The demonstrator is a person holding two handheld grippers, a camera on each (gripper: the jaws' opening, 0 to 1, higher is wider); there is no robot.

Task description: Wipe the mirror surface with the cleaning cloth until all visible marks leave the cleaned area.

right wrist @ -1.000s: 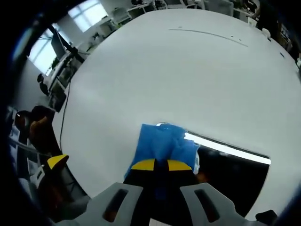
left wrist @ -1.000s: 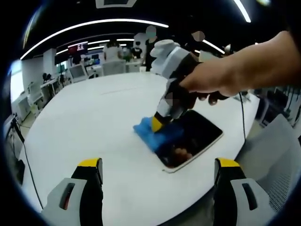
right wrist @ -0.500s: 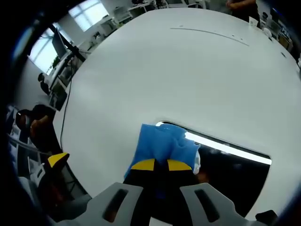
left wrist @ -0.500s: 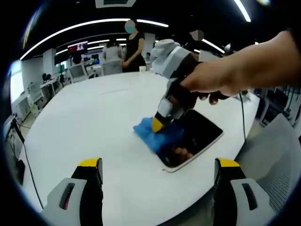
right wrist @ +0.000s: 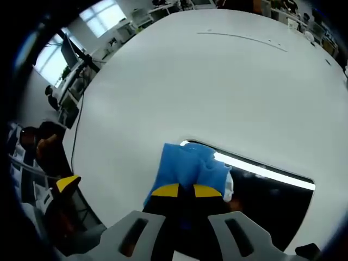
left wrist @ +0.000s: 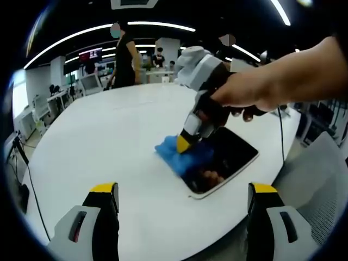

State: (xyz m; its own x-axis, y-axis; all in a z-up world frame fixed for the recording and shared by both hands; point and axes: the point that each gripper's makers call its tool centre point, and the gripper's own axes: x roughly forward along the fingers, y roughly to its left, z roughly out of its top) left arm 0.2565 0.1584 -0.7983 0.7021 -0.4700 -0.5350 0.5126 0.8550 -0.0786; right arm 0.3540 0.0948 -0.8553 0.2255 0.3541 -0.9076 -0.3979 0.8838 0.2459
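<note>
A dark rectangular mirror with a white rim lies flat on the white round table. A blue cleaning cloth covers its far-left corner. My right gripper, held by a person's hand, is shut on the blue cloth and presses it down on the mirror. From the right gripper view, the cloth sits just ahead of the shut yellow-tipped right gripper, over the mirror edge. My left gripper hangs open near the table's front edge, short of the mirror.
The table edge curves close in front of the left gripper. A grey chair stands at the right. Desks, monitors and people stand in the office beyond. A cable runs off the table's left side.
A person in the background has walked to the left. The grippers, cloth and mirror have barely shifted.
</note>
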